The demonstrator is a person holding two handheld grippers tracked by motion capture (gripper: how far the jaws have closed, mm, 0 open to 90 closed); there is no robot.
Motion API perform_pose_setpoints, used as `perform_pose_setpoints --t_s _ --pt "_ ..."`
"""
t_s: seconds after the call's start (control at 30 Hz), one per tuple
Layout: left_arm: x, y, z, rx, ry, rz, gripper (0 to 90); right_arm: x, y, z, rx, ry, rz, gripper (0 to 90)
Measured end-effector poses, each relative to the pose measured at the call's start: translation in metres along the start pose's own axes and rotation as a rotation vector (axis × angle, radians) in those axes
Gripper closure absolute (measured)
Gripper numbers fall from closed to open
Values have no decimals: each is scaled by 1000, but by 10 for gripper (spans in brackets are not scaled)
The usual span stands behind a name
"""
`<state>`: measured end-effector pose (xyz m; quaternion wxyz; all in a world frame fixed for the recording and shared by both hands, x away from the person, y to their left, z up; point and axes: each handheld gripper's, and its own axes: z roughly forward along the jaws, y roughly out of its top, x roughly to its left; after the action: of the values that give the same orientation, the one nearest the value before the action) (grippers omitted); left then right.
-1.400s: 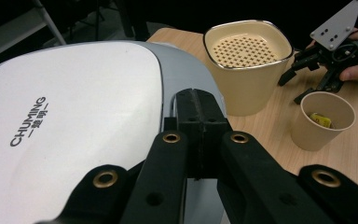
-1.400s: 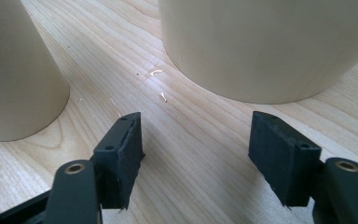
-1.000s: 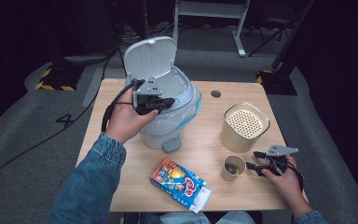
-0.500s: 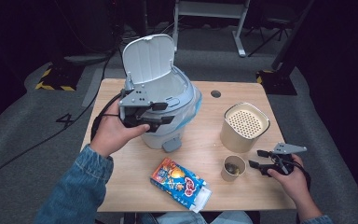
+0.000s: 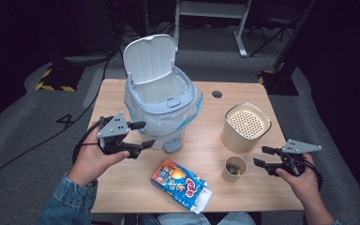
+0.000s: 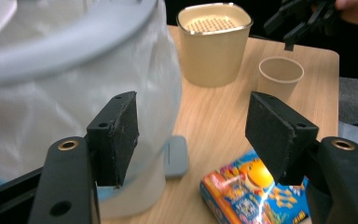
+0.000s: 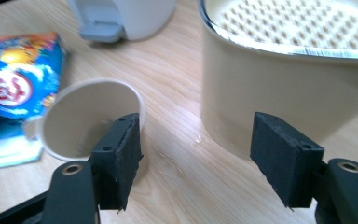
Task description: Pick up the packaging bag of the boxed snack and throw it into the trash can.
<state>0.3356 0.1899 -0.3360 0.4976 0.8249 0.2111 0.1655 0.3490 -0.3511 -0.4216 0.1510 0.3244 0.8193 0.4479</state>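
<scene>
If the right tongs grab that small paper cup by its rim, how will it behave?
The paper cup looks thin-walled, so it would probably squash under a firm pinch. It seems light with little inside, so a nudge may tip or slide it. Something dark sits in it and might spill.

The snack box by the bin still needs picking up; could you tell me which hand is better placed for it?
Left, probably. The left gripper is open, empty, and aimed toward the snack box, which lies just ahead. The right gripper faces the cup and canister.
</scene>
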Motion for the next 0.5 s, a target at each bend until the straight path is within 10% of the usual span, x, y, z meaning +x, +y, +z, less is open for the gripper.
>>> perform_pose_setpoints --t_s 0.5 --pt "14 -108 25 142 72 -139 364 55 40 -11 -90 177 -62 359"
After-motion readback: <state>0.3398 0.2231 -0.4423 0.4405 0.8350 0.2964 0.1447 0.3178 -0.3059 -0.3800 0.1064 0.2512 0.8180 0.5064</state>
